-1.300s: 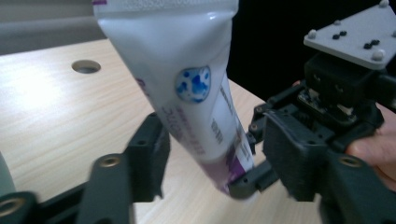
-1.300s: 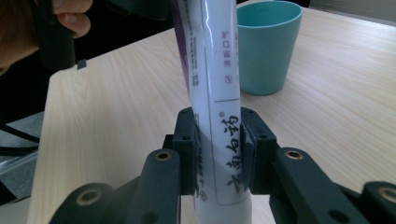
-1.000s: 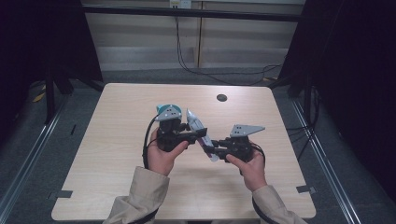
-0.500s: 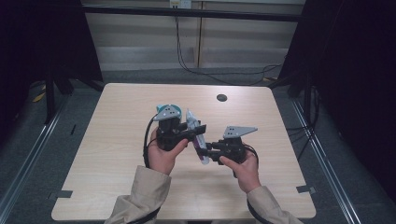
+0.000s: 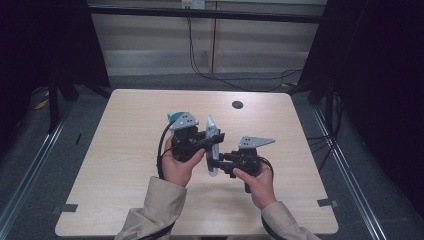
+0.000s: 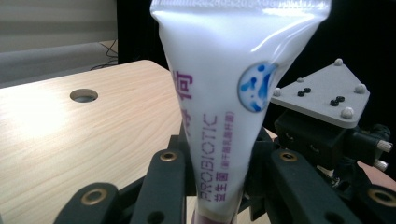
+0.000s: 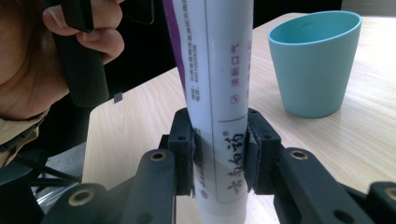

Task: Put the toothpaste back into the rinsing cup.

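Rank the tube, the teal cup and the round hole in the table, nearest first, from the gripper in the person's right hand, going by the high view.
From the right gripper:
1. Toothpaste tube: clamped in its jaws, upright between both grippers.
2. Teal cup: behind the left gripper, farther left.
3. Round hole: near the table's far edge.

The toothpaste tube [image 6: 219, 116] runs off the top and bottom edges in both gripper views, its cap unseen. From above, the teal cup [image 5: 175, 118] sits half hidden behind the left gripper [image 5: 200, 141], just beyond the tube; the tube's print is too small to read there.
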